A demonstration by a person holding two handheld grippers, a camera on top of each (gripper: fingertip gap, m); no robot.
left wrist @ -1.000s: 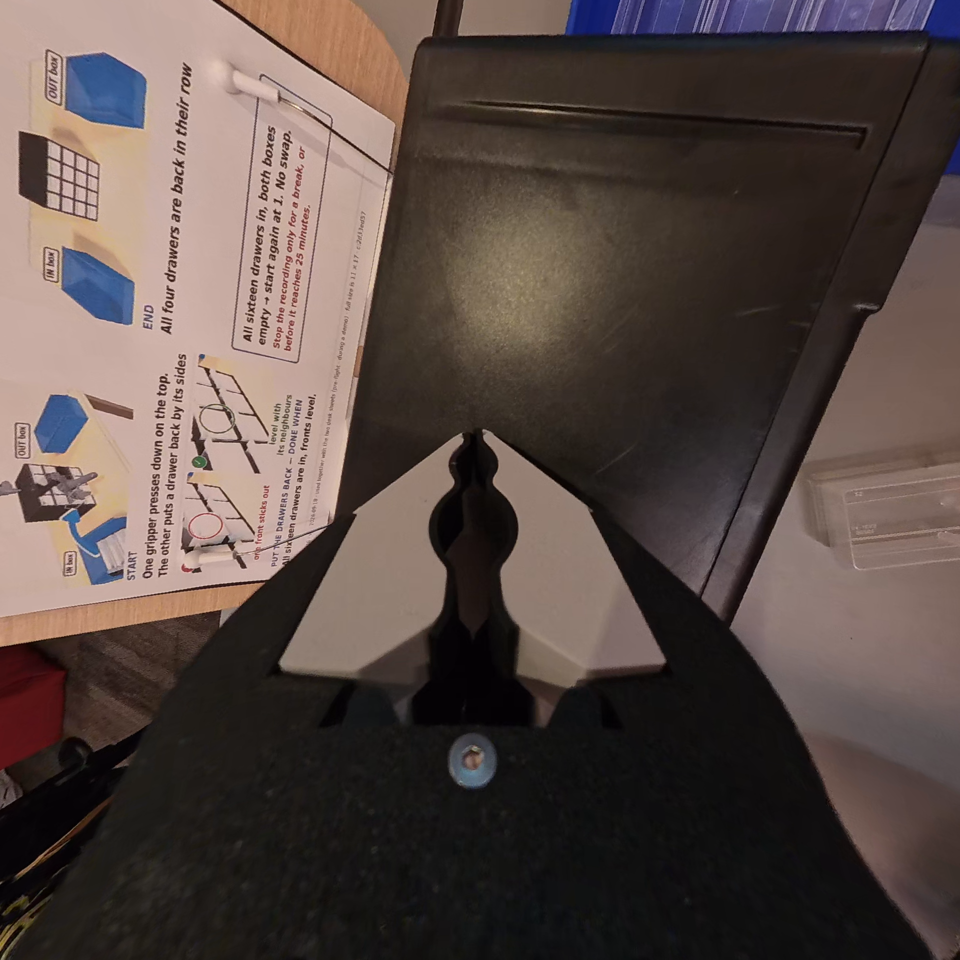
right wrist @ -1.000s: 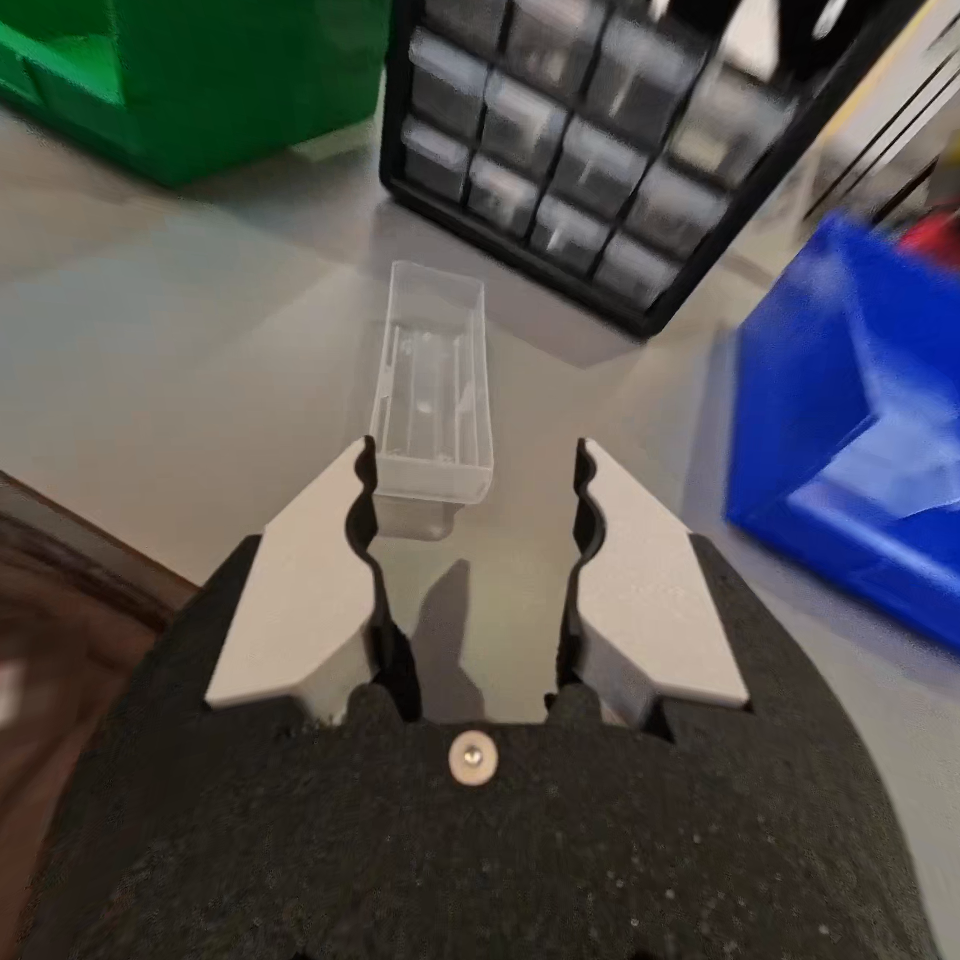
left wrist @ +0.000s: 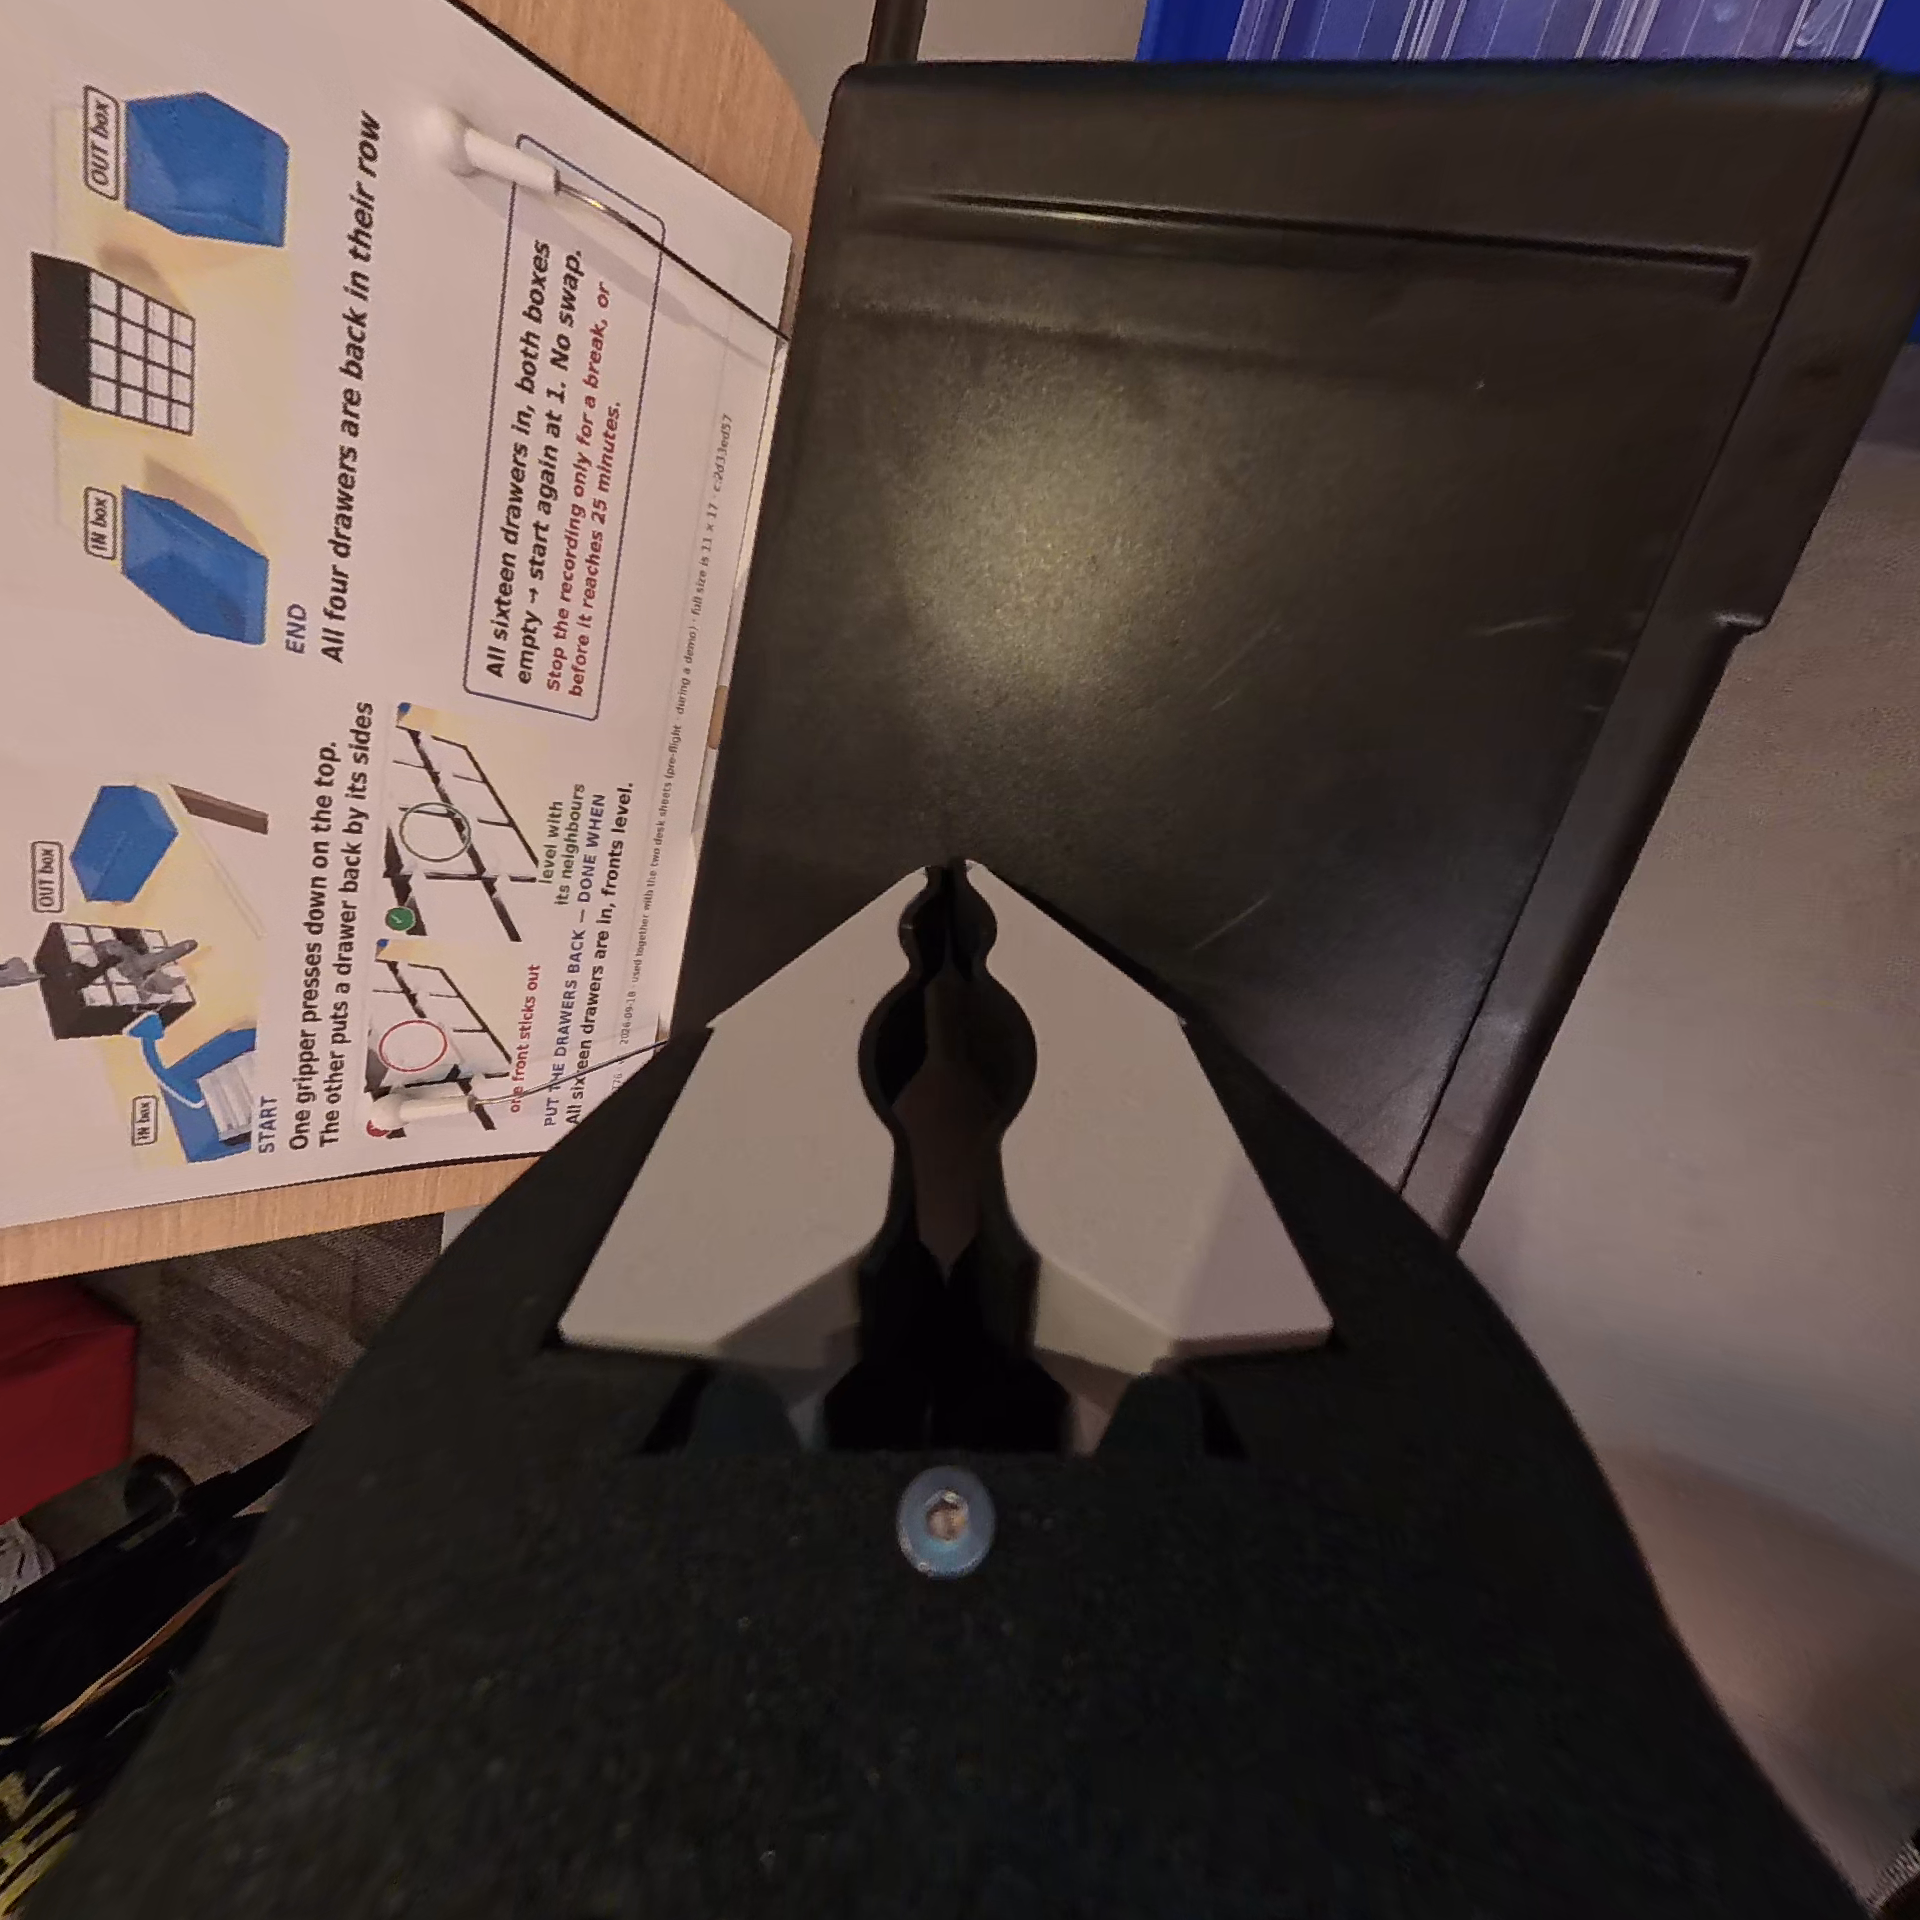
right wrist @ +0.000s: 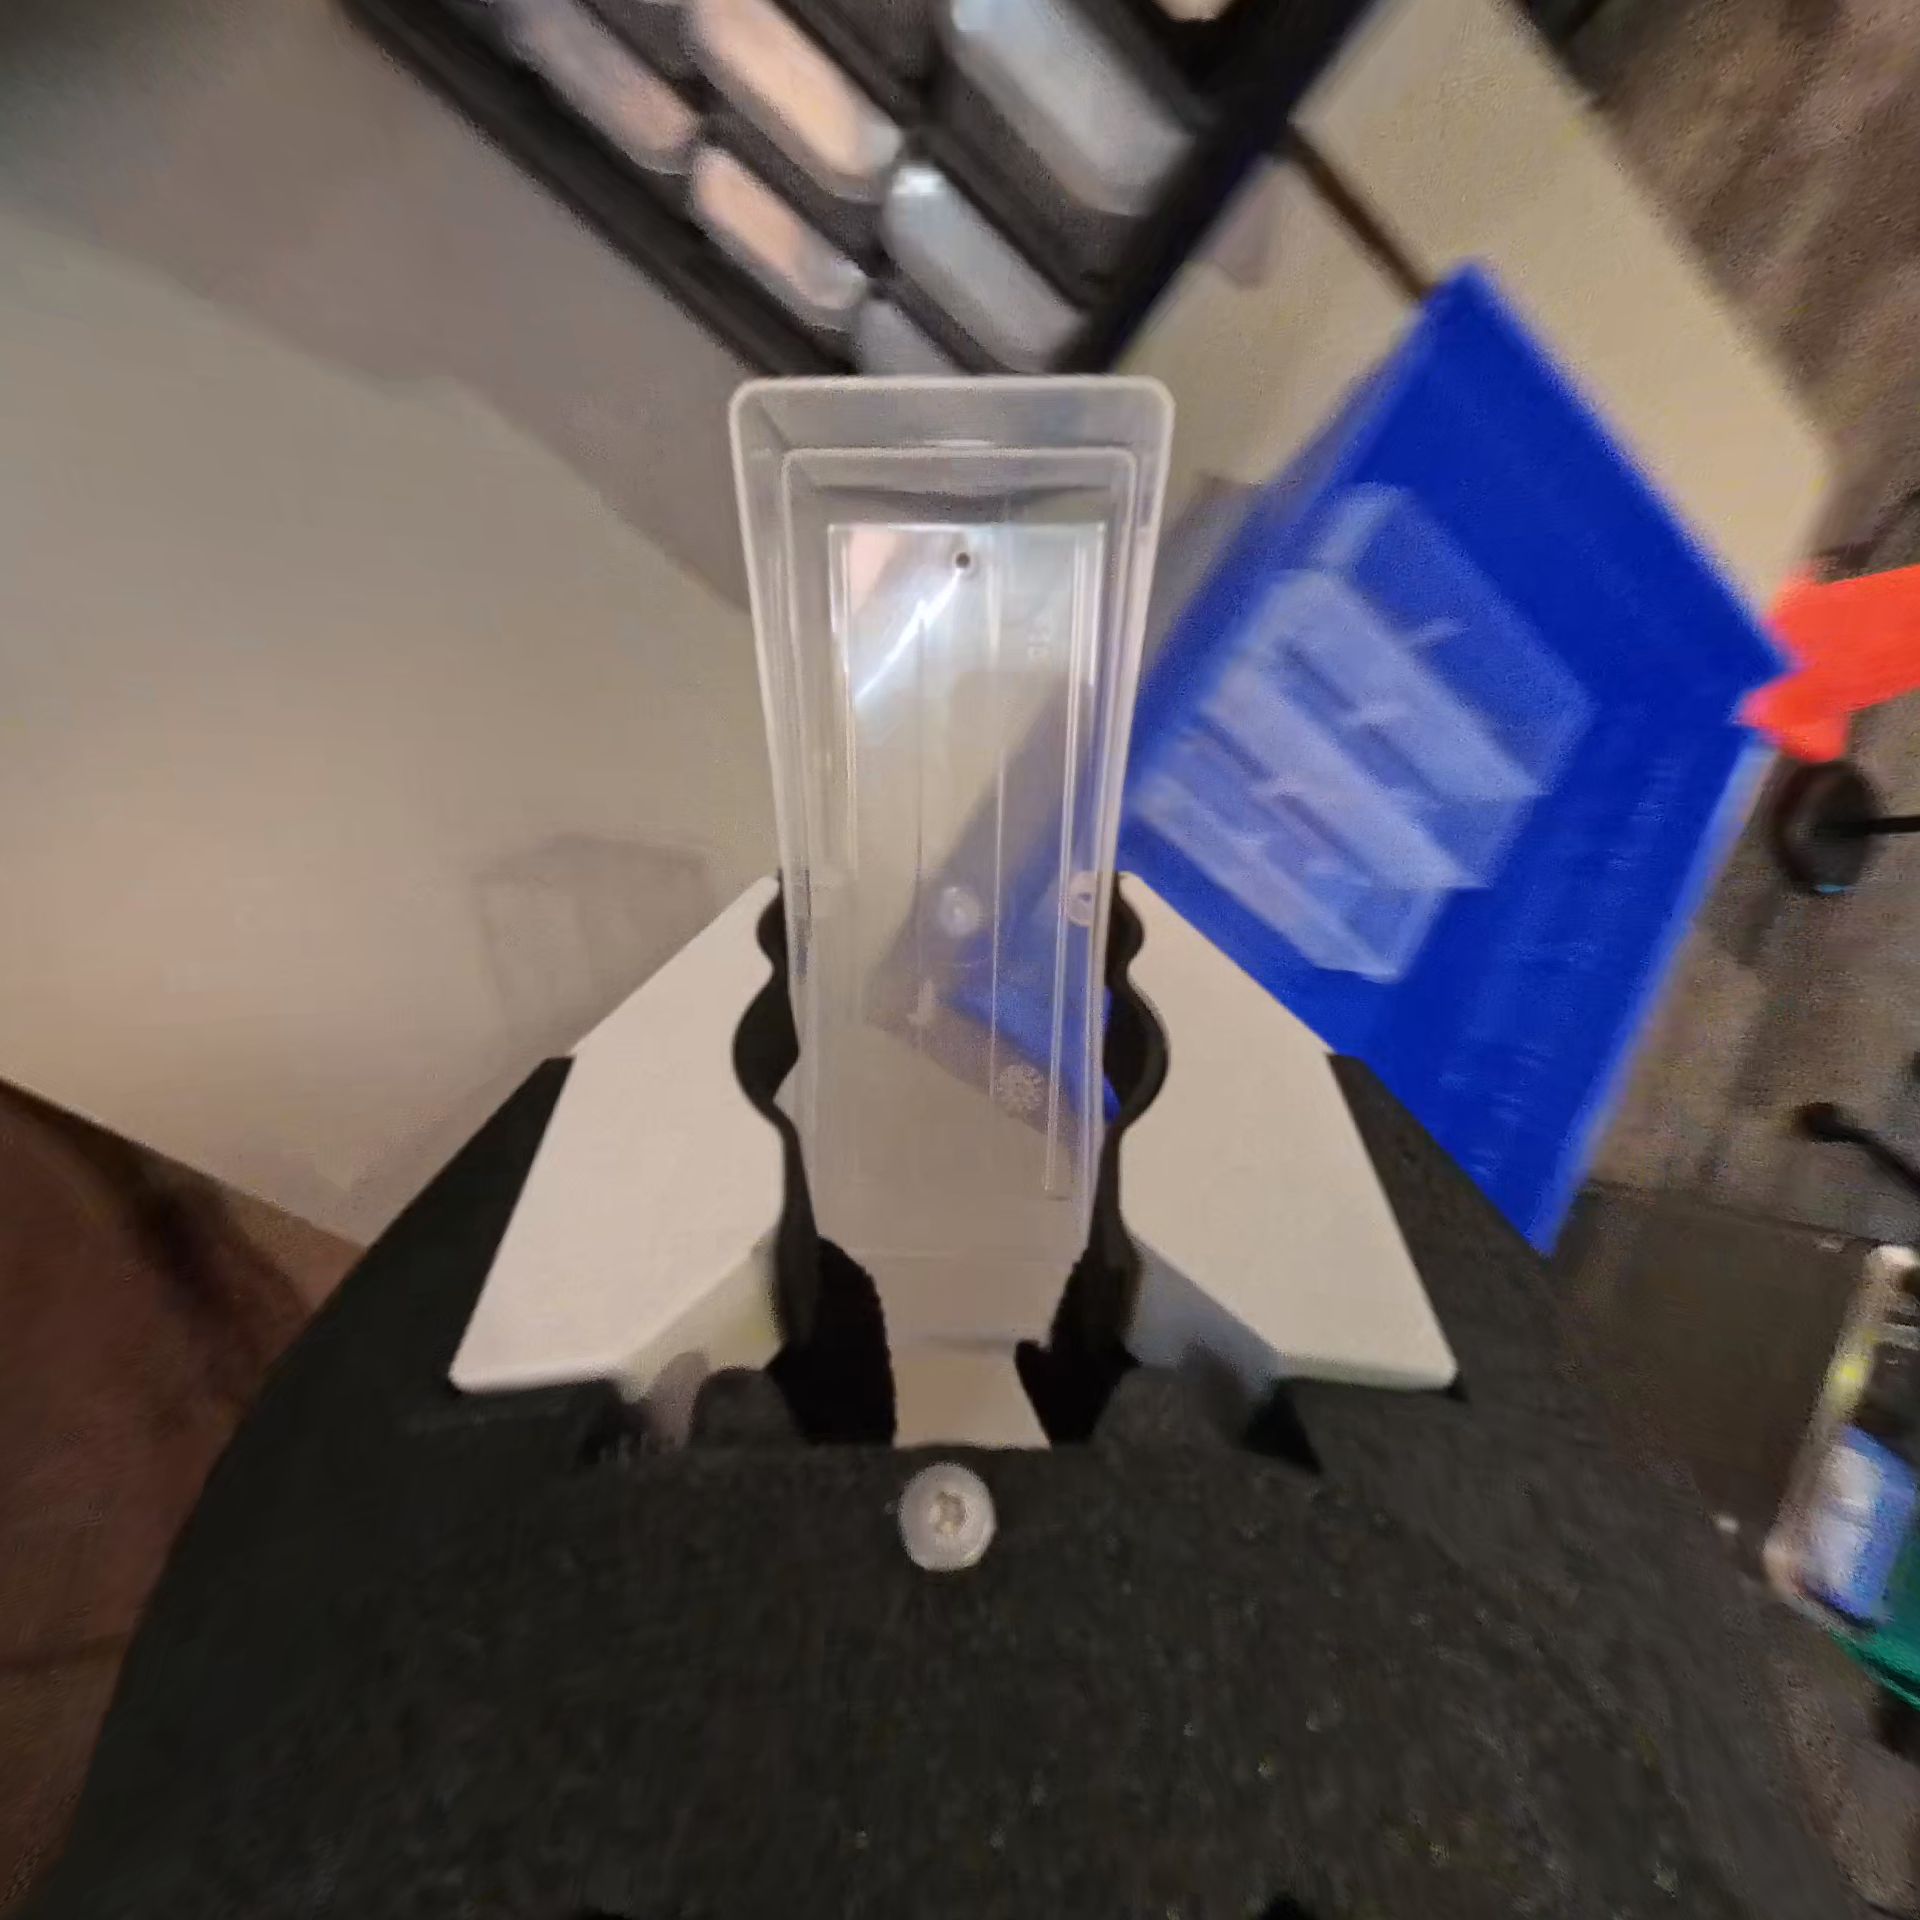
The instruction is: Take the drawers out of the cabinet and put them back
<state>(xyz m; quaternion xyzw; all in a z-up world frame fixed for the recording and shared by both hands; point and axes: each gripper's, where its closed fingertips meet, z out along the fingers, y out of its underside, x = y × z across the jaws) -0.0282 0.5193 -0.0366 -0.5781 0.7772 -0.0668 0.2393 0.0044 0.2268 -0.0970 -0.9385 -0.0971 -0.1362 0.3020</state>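
Pressing its meeting tips against the black top panel of the cabinet, the left gripper is clenched on nothing, its pale fingers drawn together into a point near the panel's near edge. At about nine to eleven o'clock in the left wrist view a printed instruction sheet lies on a wooden desk, just beside the cabinet's left side; a grey tabletop shows at three o'clock, and a strip of something blue at one o'clock, too cropped to name. In the right wrist view, going from left to right, the same grey tabletop fills nine o'clock, then the right gripper sits at centre, grasping a clear plastic drawer by its long sides. The drawer stands between the jaws with its open side towards the camera and its far end reaching up to twelve o'clock. Behind it, from eleven to twelve o'clock, the cabinet's front shows blurred, with rows of clear drawers in their slots. At about two to three o'clock a blue bin rests on the tabletop holding several more clear drawers, blurred by motion. An orange-red shape at three o'clock is too smeared to identify.
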